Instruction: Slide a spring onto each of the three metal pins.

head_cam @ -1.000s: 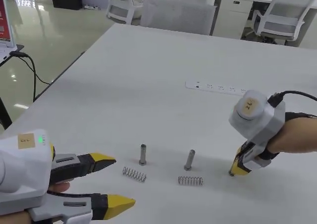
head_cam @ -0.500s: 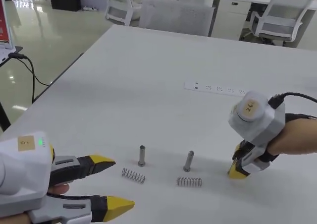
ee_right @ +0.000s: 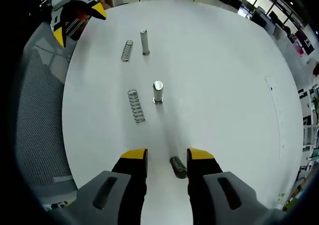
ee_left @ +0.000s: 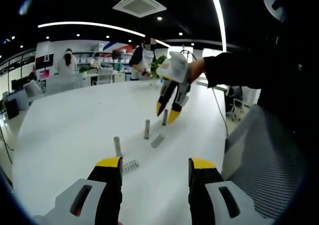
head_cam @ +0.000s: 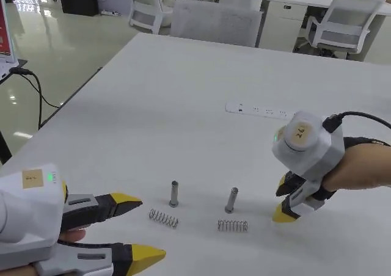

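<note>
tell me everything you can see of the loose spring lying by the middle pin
The spring is a short, open-wound coil of bare grey metal wire. It lies on its side on the white table, on the person's side of the upright middle pin, with a small gap between them. It is not threaded on anything. Only the table touches it: the right gripper is off to its right and the left gripper to its left.
</note>
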`<state>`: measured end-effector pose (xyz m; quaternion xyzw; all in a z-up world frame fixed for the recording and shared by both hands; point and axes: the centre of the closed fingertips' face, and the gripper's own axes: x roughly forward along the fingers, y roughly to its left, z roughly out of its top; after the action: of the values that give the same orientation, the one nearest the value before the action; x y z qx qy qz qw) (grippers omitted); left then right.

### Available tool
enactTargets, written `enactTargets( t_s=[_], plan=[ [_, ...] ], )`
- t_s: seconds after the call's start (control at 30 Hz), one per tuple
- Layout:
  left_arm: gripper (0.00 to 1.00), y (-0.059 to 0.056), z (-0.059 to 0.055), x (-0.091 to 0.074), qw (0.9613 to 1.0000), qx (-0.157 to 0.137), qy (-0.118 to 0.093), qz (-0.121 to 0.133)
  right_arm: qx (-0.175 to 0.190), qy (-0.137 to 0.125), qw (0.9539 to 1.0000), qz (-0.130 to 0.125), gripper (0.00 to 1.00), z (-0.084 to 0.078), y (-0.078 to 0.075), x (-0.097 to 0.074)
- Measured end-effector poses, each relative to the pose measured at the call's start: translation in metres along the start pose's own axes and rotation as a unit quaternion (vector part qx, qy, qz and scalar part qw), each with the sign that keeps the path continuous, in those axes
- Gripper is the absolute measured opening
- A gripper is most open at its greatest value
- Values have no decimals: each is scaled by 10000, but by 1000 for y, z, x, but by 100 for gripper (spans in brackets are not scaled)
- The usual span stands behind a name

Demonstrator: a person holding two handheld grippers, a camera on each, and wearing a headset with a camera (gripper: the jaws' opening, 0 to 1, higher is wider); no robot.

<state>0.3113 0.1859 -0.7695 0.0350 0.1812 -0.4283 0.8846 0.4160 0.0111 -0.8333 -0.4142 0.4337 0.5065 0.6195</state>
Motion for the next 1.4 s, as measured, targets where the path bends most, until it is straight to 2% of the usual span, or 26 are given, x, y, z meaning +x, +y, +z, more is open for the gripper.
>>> enactTargets(
  t_s=[0.27,0.63,0.93,1.4],
  plan=[
    [47,1,0,0,10000,11,3,-7,-212,-38,9998,43,28,15,10,0],
    [47,1,0,1,10000,14,12,-12,-492,-58,9986,175,26,32,28,9],
    [47,1,-1,1,10000,12,26,-16,-511,-160,9982,273,22,42,38,19],
    [46,-1,-3,1,10000,15,59,-29,-523,-58,9981,306,16,39,42,37]
  ],
)
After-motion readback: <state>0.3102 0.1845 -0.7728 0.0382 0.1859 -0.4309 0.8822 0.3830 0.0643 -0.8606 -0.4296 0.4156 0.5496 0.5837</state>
